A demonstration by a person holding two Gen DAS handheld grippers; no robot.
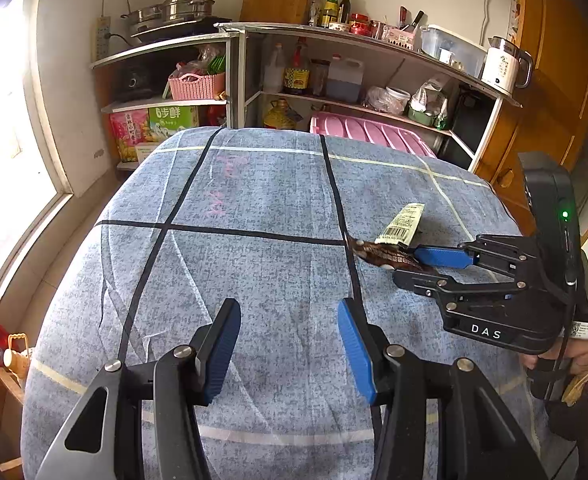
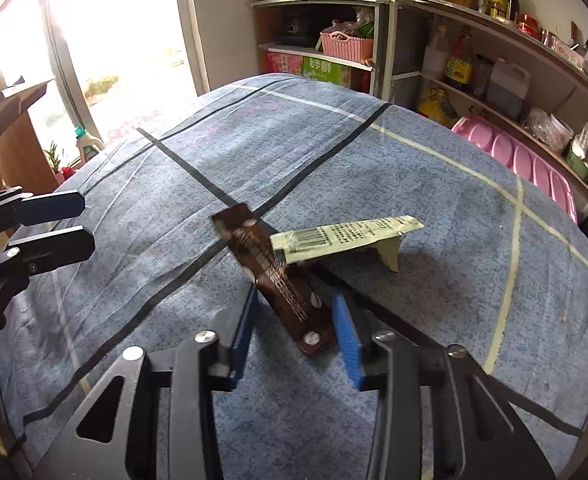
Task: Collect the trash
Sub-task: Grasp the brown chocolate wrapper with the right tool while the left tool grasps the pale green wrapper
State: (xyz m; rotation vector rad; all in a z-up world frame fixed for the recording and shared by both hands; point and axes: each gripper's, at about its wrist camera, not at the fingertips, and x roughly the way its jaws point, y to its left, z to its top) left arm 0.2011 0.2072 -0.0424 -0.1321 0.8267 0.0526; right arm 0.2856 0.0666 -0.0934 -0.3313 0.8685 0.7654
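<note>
Covering the table: blue-grey checked cloth (image 1: 262, 208), kitchen shelves (image 1: 333, 92) standing behind. Hovering at left, left gripper (image 1: 290, 352), jaws parted and gripping nothing. Lying right of centre on the cloth, brown wrapper (image 2: 278, 280), pale green wrapper (image 2: 345, 236) overlapping it. Straddling the brown wrapper, right gripper (image 2: 294, 332), jaws narrowed around it; contact unclear.

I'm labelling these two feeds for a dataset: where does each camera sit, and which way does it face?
Left wrist: on the left gripper, facing down across the blue cloth-covered table toward kitchen shelves; own open fingers show, plus the right gripper and a hand.
Right wrist: on the right gripper, aimed at the brown wrapper between its fingers; left gripper at the left edge.
Shared: table, shelves, brown wrapper, pale wrapper.
</note>
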